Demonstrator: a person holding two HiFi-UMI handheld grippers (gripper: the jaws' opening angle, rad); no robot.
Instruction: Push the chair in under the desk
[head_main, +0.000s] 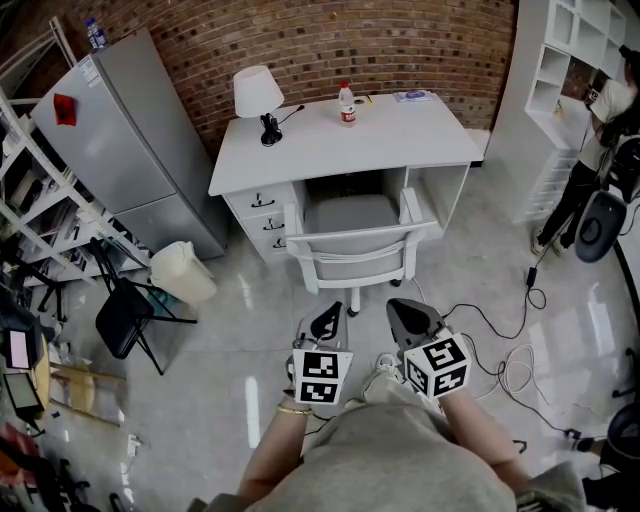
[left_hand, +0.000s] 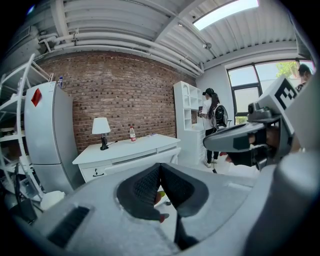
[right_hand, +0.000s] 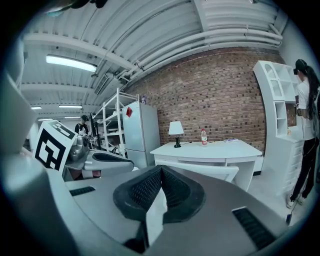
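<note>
The chair (head_main: 352, 243) stands at the kneehole of the white worktop (head_main: 400, 135), with its seat between the drawer unit and the side panel and its backrest turned toward the person, so the backrest rail is the natural face to push on. Judged from the head view, the backrest stands proud of the worktop's front edge and the task looks unfinished. The left tongs (head_main: 327, 318) and right tongs (head_main: 408, 312) are held side by side, aimed at the backrest and short of it, not touching. Both are clenched, pads together with nothing between them, which suits pushing with blunt closed tips rather than gripping. A lamp (head_main: 258, 95) and a bottle (head_main: 347, 104) sit at the back of the worktop, away from the chair's path. How far the seat reaches beneath the worktop cannot be read, and the chair's base is mostly hidden under the seat. In both gripper views the tongs' own bodies cover the lower chair, leaving only the backrest top
</note>
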